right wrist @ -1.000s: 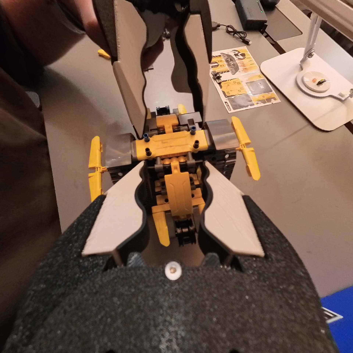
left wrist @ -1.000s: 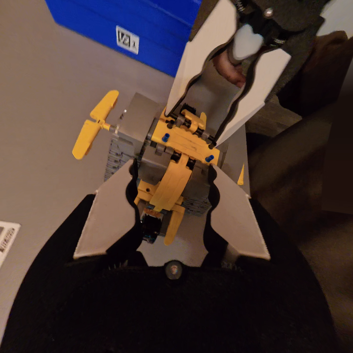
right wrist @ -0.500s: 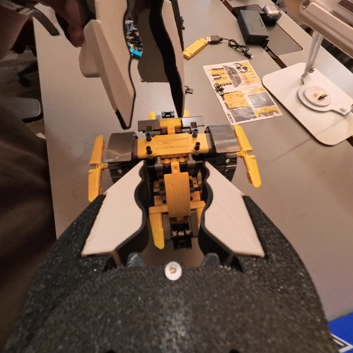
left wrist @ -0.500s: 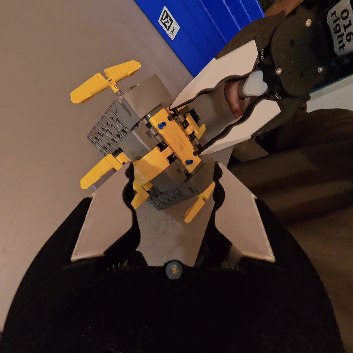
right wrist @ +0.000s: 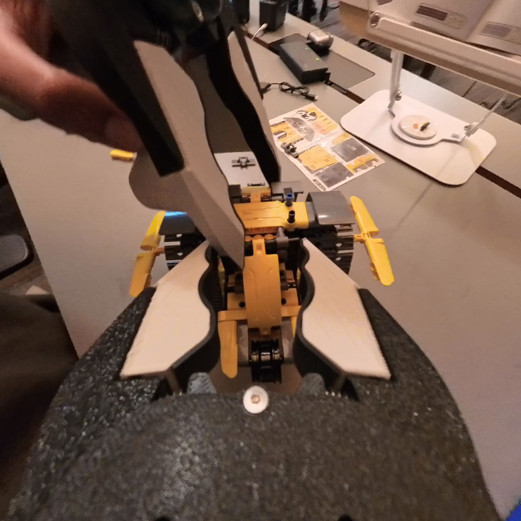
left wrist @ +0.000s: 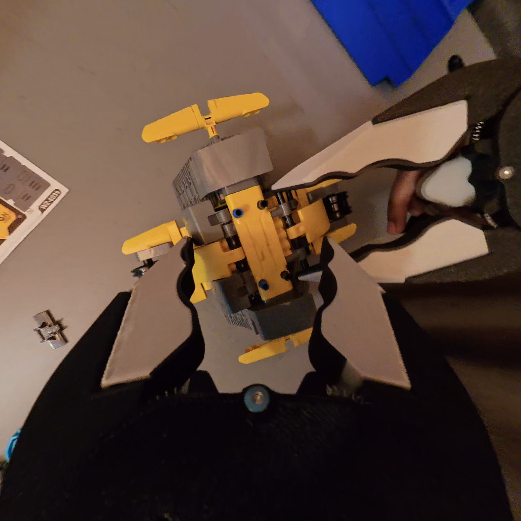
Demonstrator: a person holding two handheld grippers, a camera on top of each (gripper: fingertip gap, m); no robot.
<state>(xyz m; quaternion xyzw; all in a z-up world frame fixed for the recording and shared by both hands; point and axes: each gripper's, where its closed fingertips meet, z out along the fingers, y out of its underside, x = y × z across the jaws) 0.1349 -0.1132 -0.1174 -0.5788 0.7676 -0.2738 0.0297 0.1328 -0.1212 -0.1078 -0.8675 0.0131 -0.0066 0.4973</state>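
Yellow-grey brick model (right wrist: 263, 270) is clamped by right gripper (right wrist: 258, 253) above worktop (left wrist: 70, 84); left gripper (left wrist: 255, 248) held apart, straddling it. Progress cannot be judged.

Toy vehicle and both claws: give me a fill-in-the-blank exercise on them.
The toy vehicle is grey and ____.
The right claw has one finger on each ____ of its nose.
In the right wrist view, the left claw comes at the toy from ____.
The box at the top of the left wrist view is ____.
Missing words: yellow; side; above; blue.
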